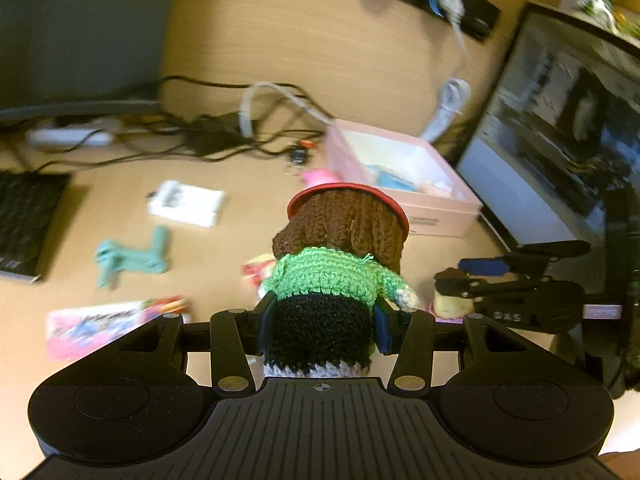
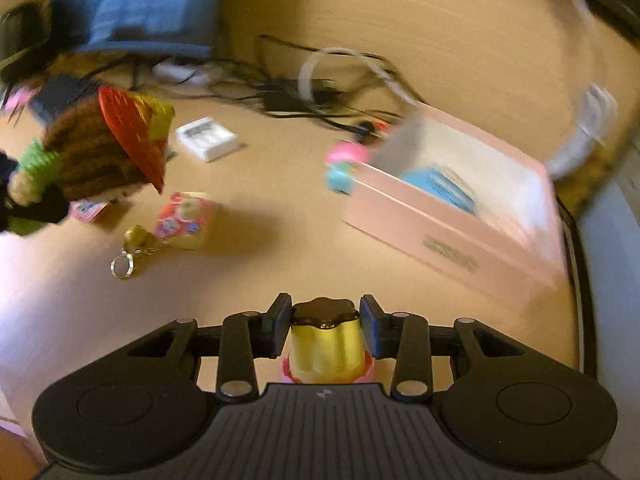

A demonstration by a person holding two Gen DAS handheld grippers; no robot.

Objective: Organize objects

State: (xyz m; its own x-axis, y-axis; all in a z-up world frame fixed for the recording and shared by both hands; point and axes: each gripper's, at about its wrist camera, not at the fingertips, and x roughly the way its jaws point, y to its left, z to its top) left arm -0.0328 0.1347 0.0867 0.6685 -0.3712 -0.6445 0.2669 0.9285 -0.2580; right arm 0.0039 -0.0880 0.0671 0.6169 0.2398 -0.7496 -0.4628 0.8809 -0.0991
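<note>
Left wrist view: the left gripper (image 1: 322, 322) pinches a crocheted doll (image 1: 336, 272) by its black lower body, pads pressed on both sides. The doll faces away, so only brown yarn hair, a red hat brim and a green sweater show; its feet are cut off behind the gripper body. Beyond it on the wooden desk (image 1: 248, 248) stands an open pink box (image 1: 404, 184) beside a monitor (image 1: 560, 136); its contents blur into pale and blue shapes. A teal crocheted piece (image 1: 132, 258), a white packet (image 1: 186, 202) and a pink packet (image 1: 96, 326) lie to the left, all smeared. At the right edge the right gripper (image 1: 480, 280) appears, with something pale yellow half hidden under it.

Right wrist view: the right gripper (image 2: 325, 326) is clamped on a small yellow toy with a dark brown top (image 2: 325, 336); its pink base is mostly hidden. The doll (image 2: 100, 148) hangs at the left, the gripper holding it cut off. A keychain charm (image 2: 180, 220) lies on the desk (image 2: 280, 248), apart from the pink box (image 2: 460, 216). A pink and blue object (image 2: 344, 168) by the box's near corner is too blurred to name.
</note>
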